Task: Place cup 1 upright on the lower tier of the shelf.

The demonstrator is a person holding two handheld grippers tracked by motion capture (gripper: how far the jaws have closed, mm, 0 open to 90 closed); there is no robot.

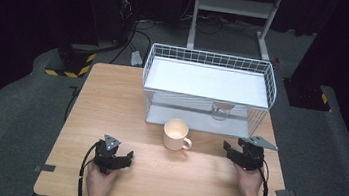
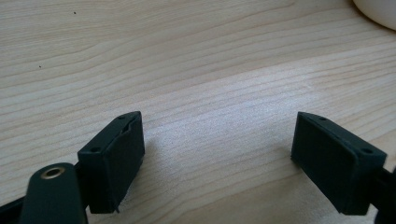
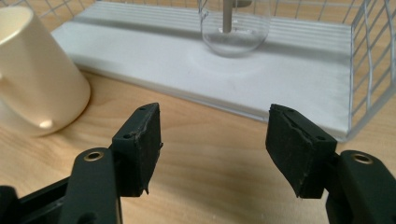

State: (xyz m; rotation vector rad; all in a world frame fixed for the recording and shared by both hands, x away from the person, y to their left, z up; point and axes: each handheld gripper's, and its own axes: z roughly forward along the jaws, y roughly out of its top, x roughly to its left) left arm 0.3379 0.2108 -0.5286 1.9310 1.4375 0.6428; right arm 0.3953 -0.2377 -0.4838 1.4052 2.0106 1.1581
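Observation:
A cream mug (image 1: 176, 134) stands upright on the wooden table (image 1: 112, 95), just in front of a white wire rack (image 1: 208, 84). A clear glass (image 1: 220, 111) stands on the rack's lower shelf. My left gripper (image 1: 127, 156) rests low at the near left, open over bare wood (image 2: 219, 121), and the mug's base (image 2: 378, 11) shows at the far right of its view. My right gripper (image 1: 233, 144) is to the right of the mug, open with nothing between its jaws (image 3: 215, 114). Ahead of it are the mug (image 3: 32, 74) on the left and the glass (image 3: 236, 28) on the white shelf (image 3: 289, 79).
The rack's wire side wall (image 3: 373, 70) rises close on the right of the right gripper. A person's hands (image 1: 248, 180) hold both grippers from the near edge. Dark floor, cables and a metal stand (image 1: 234, 7) lie beyond the table.

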